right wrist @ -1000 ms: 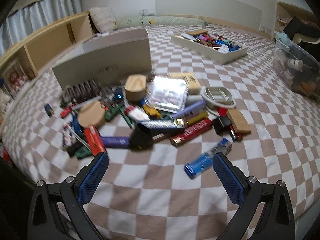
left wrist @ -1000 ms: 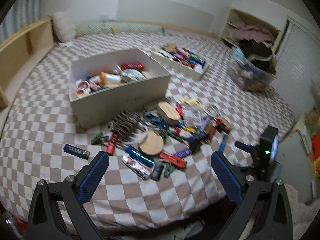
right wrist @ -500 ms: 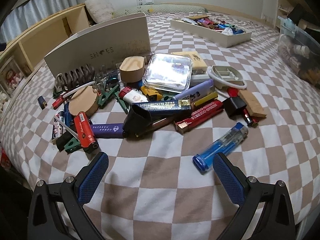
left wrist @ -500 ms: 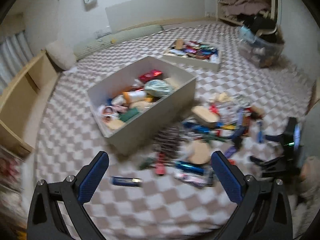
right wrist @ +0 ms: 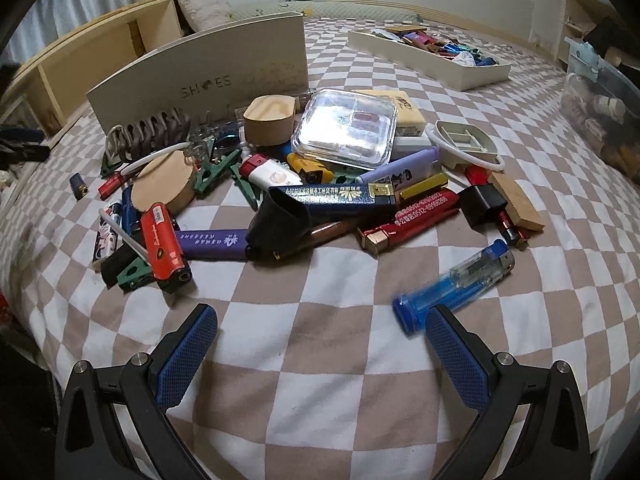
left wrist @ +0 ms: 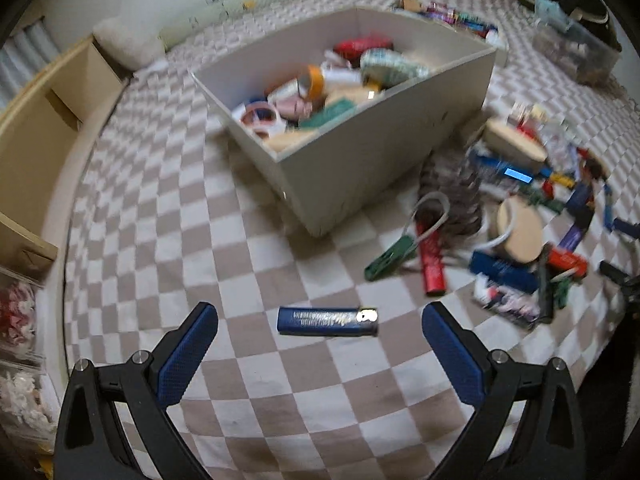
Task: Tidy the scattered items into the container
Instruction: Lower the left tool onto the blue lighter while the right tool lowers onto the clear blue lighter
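Observation:
A white shoe box (left wrist: 384, 144) holds several items on the checkered bed; it also shows in the right wrist view (right wrist: 208, 80). A pile of lighters, clips and small boxes lies right of it. A dark blue lighter (left wrist: 327, 321) lies apart, just ahead of my open, empty left gripper (left wrist: 320, 354), between its fingers. My right gripper (right wrist: 321, 354) is open and empty. A clear blue lighter (right wrist: 456, 282) lies by its right fingertip (right wrist: 452, 356). A black pouch (right wrist: 280, 220) and a navy lighter (right wrist: 332, 198) lie ahead.
A second shallow white tray (right wrist: 432, 58) of items sits further back. A wooden shelf (left wrist: 44, 128) runs along the left edge of the bed. A clear storage bin (right wrist: 604, 108) stands at the right. The bed's front edge is close under both grippers.
My left gripper has swung left and down toward the lone dark blue lighter, which now lies between its fingers. My right gripper has moved slightly closer to the pile and the clear blue lighter.

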A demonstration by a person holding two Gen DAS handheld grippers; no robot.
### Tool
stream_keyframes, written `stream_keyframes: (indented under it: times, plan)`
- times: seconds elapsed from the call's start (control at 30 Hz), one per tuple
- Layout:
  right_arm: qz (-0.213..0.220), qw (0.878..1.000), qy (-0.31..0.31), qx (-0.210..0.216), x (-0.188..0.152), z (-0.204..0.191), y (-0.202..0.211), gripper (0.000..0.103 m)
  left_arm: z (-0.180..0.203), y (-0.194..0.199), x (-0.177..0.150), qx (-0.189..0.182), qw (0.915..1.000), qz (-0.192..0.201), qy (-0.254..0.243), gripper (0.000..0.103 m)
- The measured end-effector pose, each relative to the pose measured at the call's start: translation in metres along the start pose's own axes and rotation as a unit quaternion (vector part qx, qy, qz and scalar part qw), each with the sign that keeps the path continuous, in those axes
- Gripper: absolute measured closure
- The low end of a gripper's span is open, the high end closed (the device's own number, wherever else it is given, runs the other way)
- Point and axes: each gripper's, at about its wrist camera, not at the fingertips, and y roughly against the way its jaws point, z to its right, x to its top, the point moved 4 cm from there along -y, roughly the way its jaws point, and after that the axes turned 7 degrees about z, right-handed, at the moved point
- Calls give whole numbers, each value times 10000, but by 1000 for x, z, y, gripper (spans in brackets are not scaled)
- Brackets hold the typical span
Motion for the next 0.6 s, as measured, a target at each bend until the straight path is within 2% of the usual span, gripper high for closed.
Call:
stream_keyframes:
  times: [0.07, 0.27, 0.47, 0.6]
  plan:
    - [-82, 9999, -39, 63, -5, 1, -1, 0, -1, -13, -6, -26, 9999, -121, -6, 0]
    - [-116, 9995, 271, -119, -13, -4, 3, 0, 0, -40, -21, -168, 9992, -350, 6, 0]
    - [-335, 9986, 106, 408, -9, 8, 6, 0, 4, -62, -34, -232, 9981, -544, -149, 0]
    - [-466, 9970, 557, 263, -11, 17, 7, 0, -1, -68, -36, -360, 9982, -472, -7, 0]
